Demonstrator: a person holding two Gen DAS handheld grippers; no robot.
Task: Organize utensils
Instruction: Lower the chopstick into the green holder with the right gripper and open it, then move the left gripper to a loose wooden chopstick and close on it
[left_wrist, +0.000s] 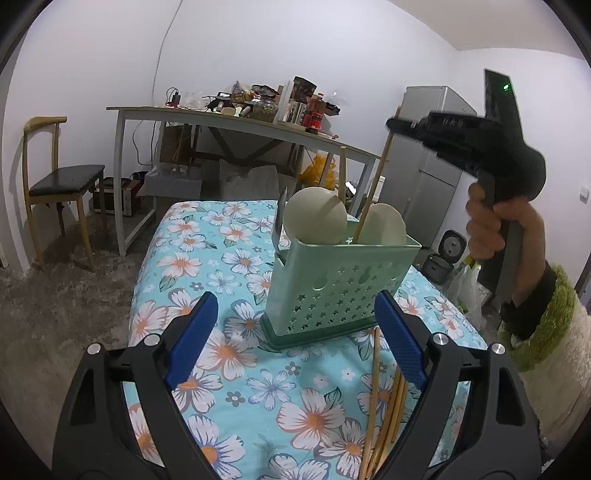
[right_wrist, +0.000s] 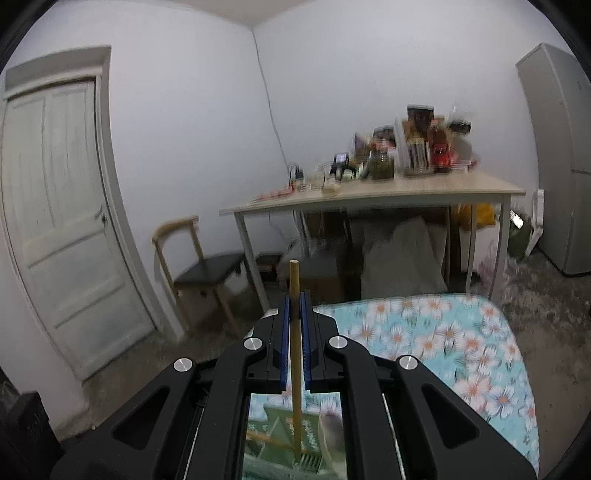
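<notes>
One chopstick's (right_wrist: 295, 332) lower end hidden

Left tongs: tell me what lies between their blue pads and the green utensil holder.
In the left wrist view, only flowered tablecloth lies between the open left tongs and the green utensil holder; loose chopsticks lie by the right pad.

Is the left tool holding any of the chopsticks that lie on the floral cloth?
No, the left tool stands wide open and empty, and the chopsticks lie loose on the cloth.
</notes>
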